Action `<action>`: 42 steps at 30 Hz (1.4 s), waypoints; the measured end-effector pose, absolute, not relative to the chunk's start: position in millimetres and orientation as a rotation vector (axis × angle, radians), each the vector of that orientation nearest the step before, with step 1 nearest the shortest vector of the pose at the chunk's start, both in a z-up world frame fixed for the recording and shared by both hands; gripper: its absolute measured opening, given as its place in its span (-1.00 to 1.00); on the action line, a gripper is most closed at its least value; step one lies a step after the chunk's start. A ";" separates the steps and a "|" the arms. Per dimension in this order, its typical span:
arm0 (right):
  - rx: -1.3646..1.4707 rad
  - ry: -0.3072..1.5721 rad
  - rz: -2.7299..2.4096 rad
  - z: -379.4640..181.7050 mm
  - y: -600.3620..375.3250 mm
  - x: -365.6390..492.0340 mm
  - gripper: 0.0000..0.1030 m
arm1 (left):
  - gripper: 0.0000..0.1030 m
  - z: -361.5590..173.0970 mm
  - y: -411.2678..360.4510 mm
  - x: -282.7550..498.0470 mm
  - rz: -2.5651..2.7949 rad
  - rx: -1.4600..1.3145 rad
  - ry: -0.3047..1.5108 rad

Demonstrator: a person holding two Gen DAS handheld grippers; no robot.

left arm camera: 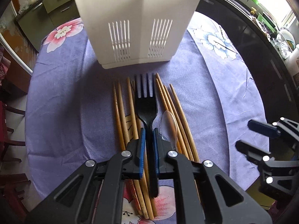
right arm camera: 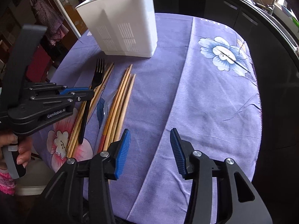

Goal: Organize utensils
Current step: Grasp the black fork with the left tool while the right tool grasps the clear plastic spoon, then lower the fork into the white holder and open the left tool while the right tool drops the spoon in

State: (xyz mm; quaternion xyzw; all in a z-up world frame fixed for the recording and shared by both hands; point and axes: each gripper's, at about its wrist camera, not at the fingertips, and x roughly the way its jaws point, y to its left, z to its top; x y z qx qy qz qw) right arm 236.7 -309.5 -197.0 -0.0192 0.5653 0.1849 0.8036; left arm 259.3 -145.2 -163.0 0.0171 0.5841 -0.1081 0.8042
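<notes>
My left gripper [left arm camera: 149, 132] is shut on the handle of a black plastic fork [left arm camera: 145, 102], tines pointing toward the white slotted utensil holder [left arm camera: 134, 22]. In the right wrist view the fork [right arm camera: 97, 78] is held just above the cloth by the left gripper [right arm camera: 87, 93]. Several wooden chopsticks [left arm camera: 123, 115] lie under and beside the fork, with a second bunch to the right [right arm camera: 121, 100]. A clear plastic spoon [left arm camera: 169, 121] lies among them. My right gripper [right arm camera: 149, 149] is open and empty over the cloth, right of the chopsticks; it shows in the left wrist view [left arm camera: 248, 134].
A purple floral tablecloth [right arm camera: 205, 102] covers the round table. The holder [right arm camera: 123, 22] stands at the far side. Dark cabinets and a cluttered counter [left arm camera: 271, 28] run along the right. A chair [left arm camera: 9, 130] stands left of the table.
</notes>
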 end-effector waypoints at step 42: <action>0.092 0.953 0.489 -144.0 -249.8 283.8 -0.90 | -0.85 -37.5 -69.3 249.5 -0.217 -0.011 0.922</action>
